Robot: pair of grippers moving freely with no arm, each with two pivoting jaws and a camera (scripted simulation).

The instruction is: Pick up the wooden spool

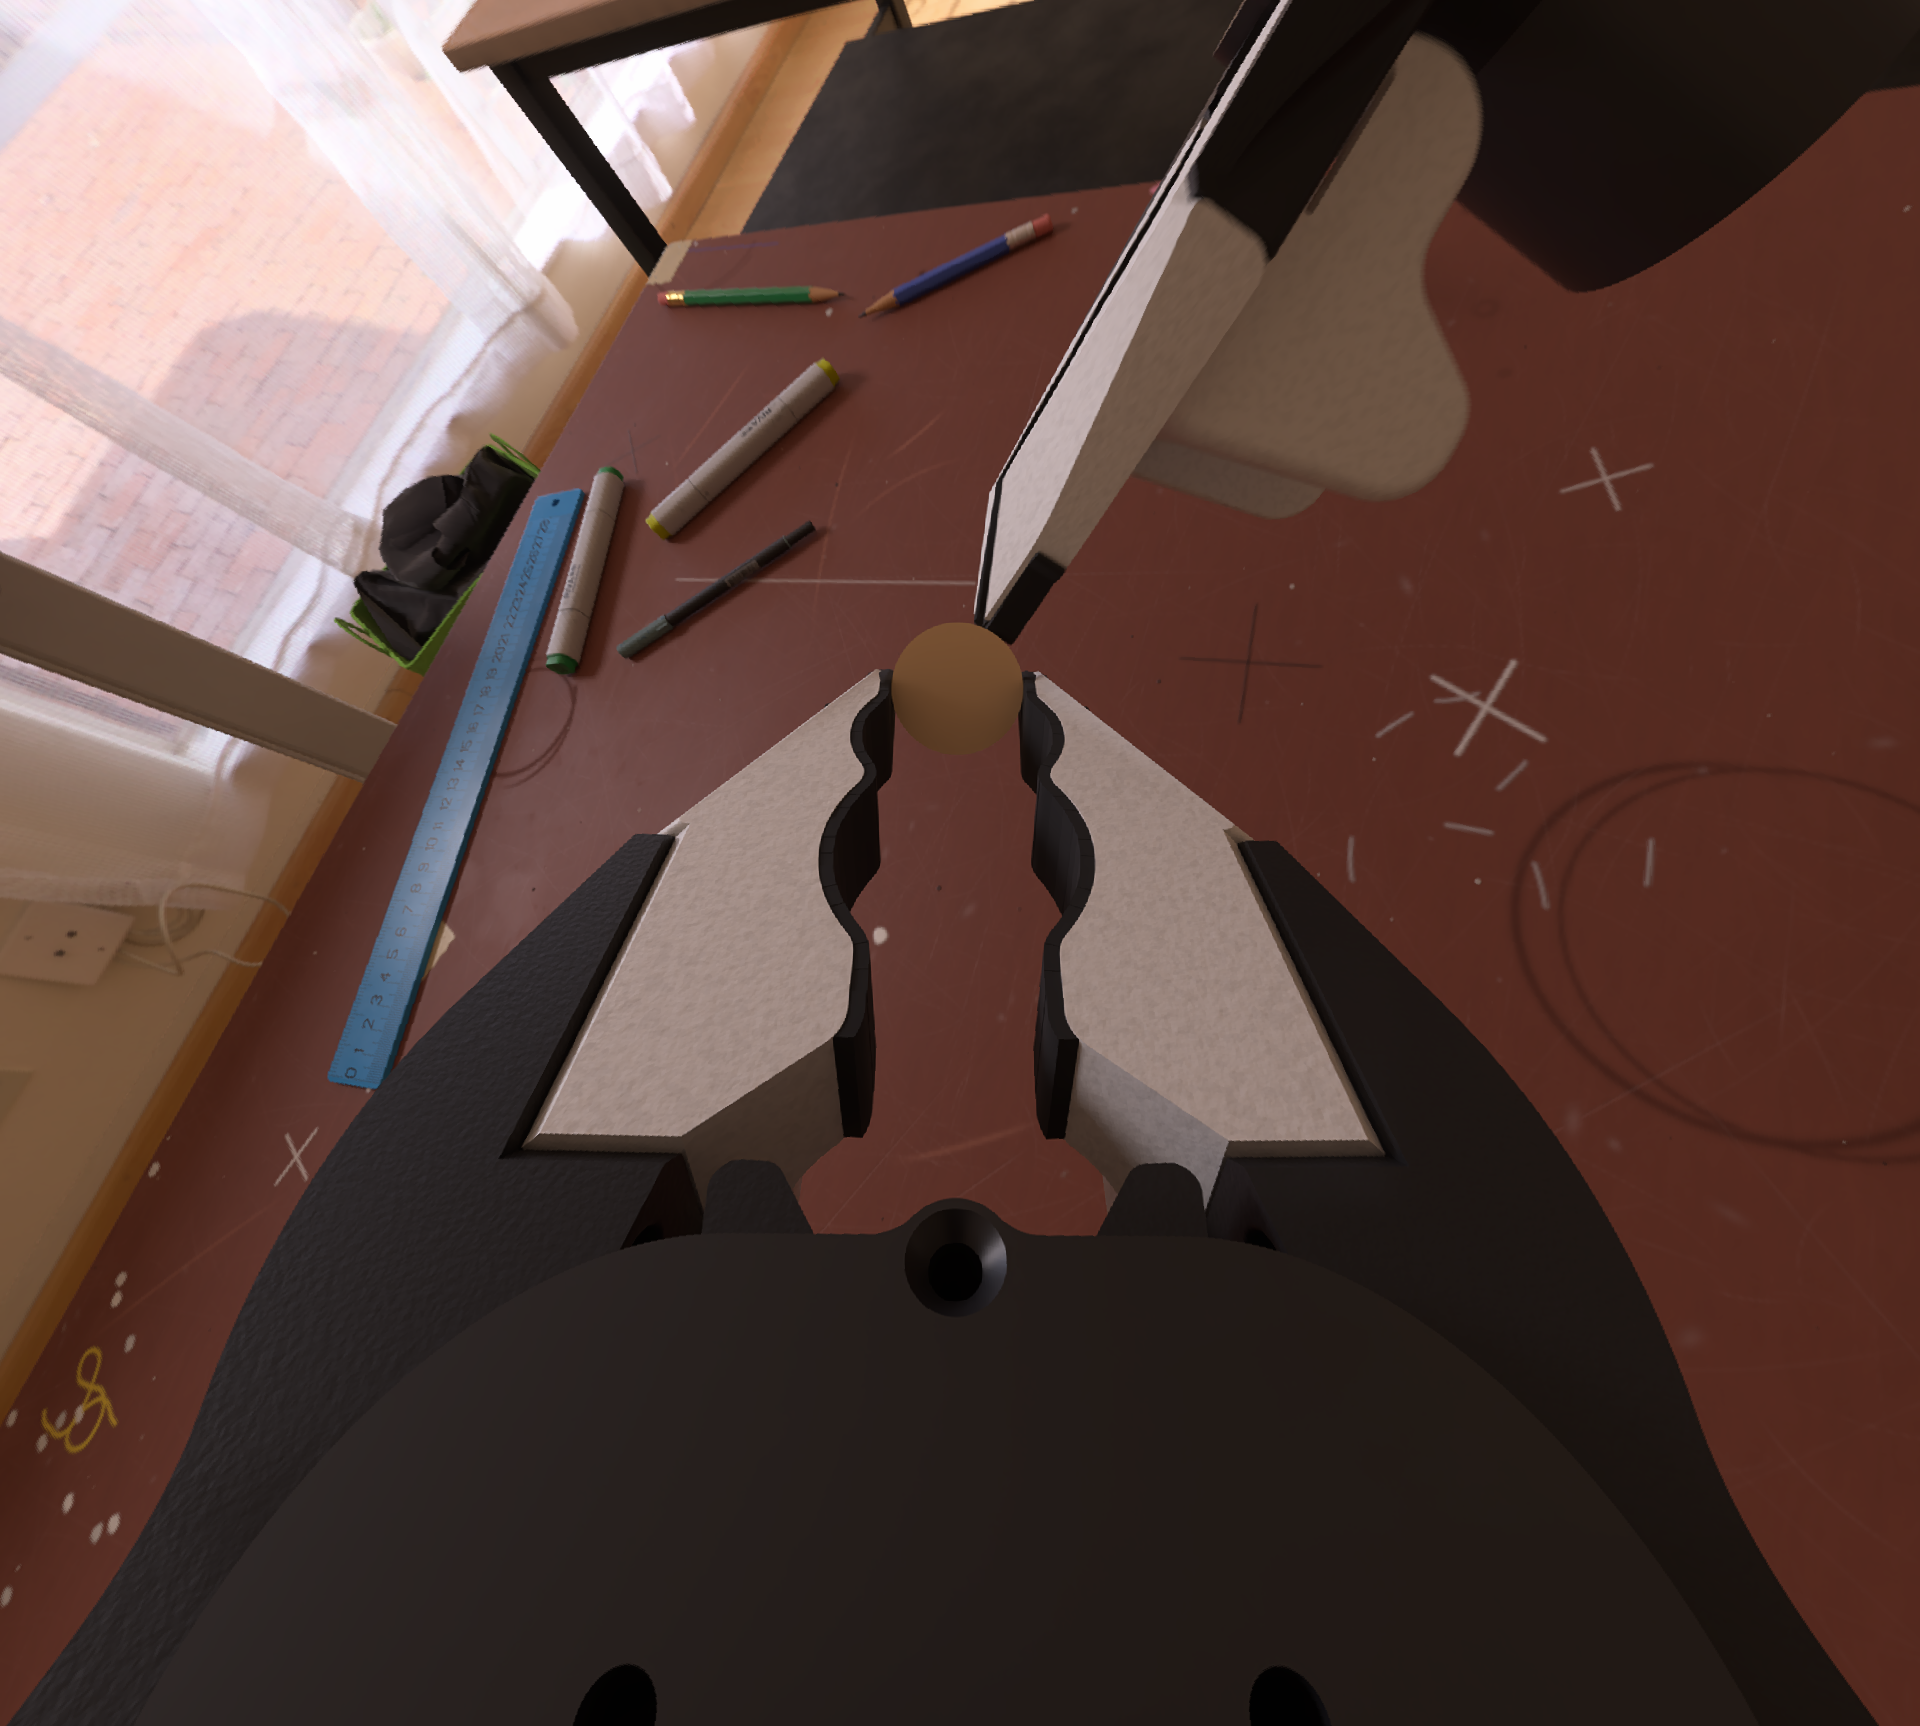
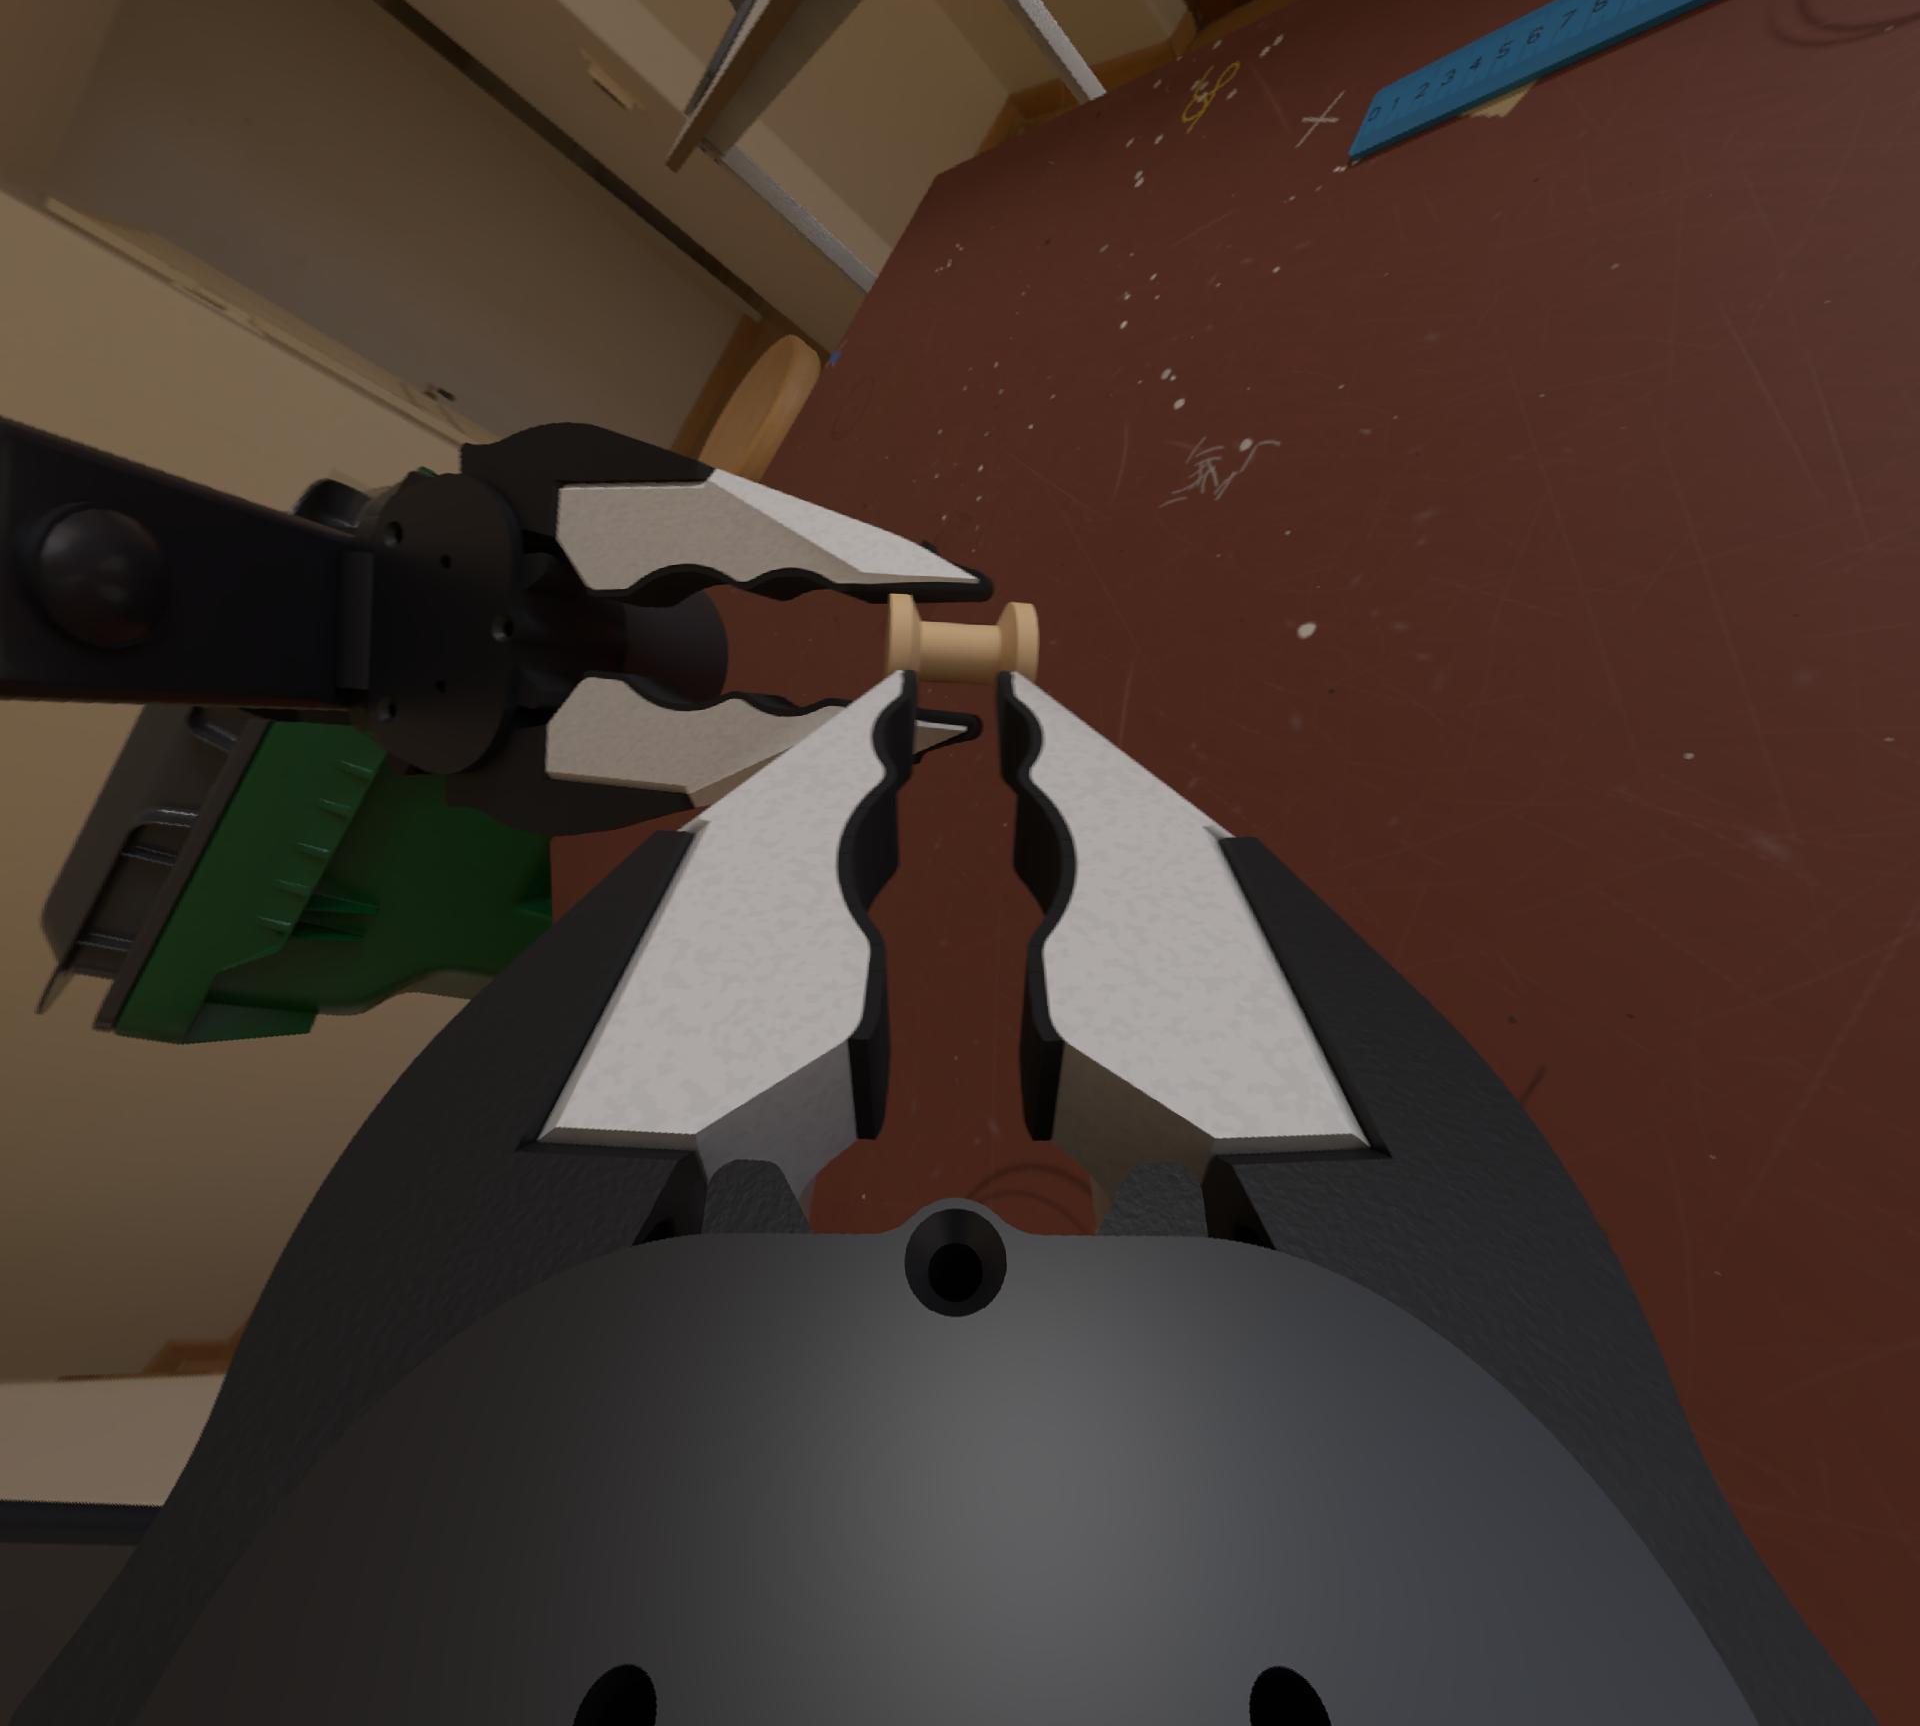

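Left wrist view: my left hand-held gripper [image 1: 957, 684] has the wooden spool [image 1: 957, 687] end-on between its fingertips, one round flange facing the camera. Both tips seem to touch the flange's edges, so I read this gripper as clamped on the spool, only at the very tips. The right hand-held gripper [image 1: 997, 611] comes in from 1 o'clock, its tip just beside the spool. On the bench [image 1: 1351, 897], the blue ruler [image 1: 457, 793] lies off at 9 o'clock with pens near it, all well apart from the work.

Right wrist view: the spool [image 2: 961, 642] lies sideways just beyond my right gripper's [image 2: 951, 689] tips, jaws parted and holding nothing. The left gripper [image 2: 971, 653] reaches in from 9 o'clock, straddling the near flange.

My judgement: the grip is shallow, so I'd lift straight and slowly, avoid twisting, and keep the right gripper clear of the far flange.
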